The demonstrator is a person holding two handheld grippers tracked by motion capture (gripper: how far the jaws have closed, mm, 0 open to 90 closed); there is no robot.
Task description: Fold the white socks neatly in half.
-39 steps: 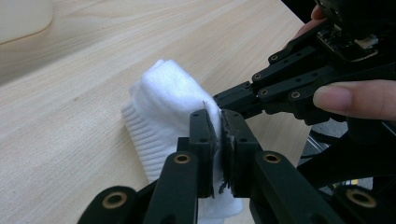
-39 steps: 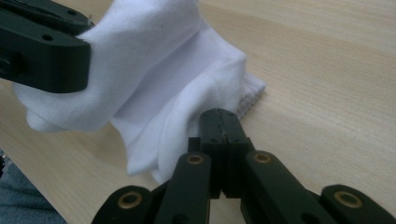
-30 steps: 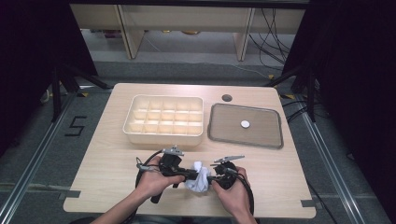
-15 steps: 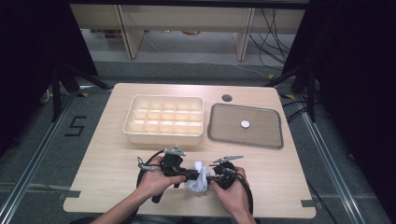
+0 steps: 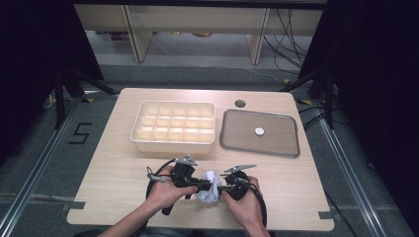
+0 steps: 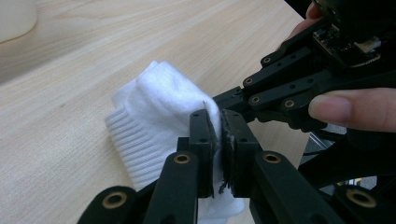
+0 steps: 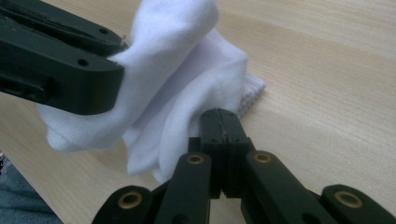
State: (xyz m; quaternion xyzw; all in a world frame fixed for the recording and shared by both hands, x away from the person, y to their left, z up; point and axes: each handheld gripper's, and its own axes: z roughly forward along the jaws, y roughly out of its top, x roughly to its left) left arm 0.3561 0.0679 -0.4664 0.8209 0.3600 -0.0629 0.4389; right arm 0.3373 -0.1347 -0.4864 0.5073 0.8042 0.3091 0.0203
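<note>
Evidently the folding of the white sock (image 5: pixel 208 186) was in hand: it lay bunched on the worktop (image 5: pixel 113 173), well short of the compartment box (image 5: pixel 174 127) and on the person's side of it, held between the two tools. The left tool (image 6: pixel 219 135) was clamped on a thin pinch of the knit, its jaws almost together with cloth between them. The right tool (image 7: pixel 219 126) had its jaws fully together at a fold of the fabric; it seemed to nip the edge there, though the caught cloth was hard to make out.

The sock's ribbed cuff showed in the left gripper view, at the end nearer that camera, while the smoother part was doubled over on top. Its long axis seemed to run roughly parallel to the box's near wall, from one tool to the other, though the bunching made that uncertain.

The next move probably called for carrying one end over the other without losing either pinch, then pressing the fold flat before lifting it toward the box.
</note>
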